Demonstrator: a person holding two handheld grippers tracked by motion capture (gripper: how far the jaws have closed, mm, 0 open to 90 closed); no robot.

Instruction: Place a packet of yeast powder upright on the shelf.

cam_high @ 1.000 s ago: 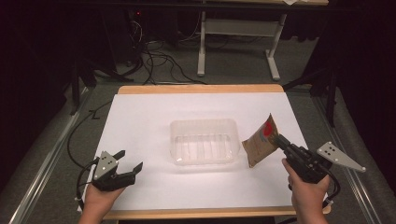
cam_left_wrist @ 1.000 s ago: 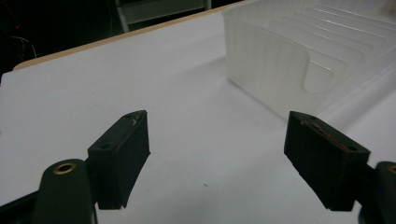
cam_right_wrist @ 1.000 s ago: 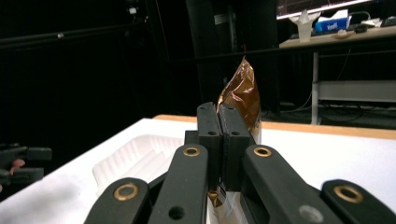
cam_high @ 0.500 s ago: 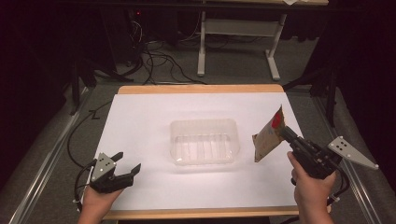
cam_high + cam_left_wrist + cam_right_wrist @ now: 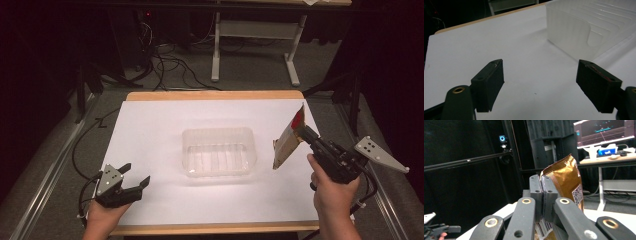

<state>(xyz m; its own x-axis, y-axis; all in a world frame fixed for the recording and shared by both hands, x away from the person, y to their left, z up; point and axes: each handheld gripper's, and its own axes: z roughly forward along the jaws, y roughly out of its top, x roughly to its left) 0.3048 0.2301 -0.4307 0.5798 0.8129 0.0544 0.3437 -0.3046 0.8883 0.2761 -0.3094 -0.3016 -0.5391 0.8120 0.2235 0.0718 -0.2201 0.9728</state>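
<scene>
Now the right gripper (image 5: 306, 132) pinches a gold pouch (image 5: 288, 141) above the table (image 5: 150, 130); the left gripper (image 5: 135, 175) rests wide open, empty.

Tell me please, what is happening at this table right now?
A person works at the white table with a hand-held gripper in each hand. The right gripper is shut on a gold snack packet and holds it in the air, just right of a clear plastic tray that stands empty in the middle of the table. The left gripper rests near the front left corner, its jaws open with nothing between them. The packet is not yet in the tray.
</scene>
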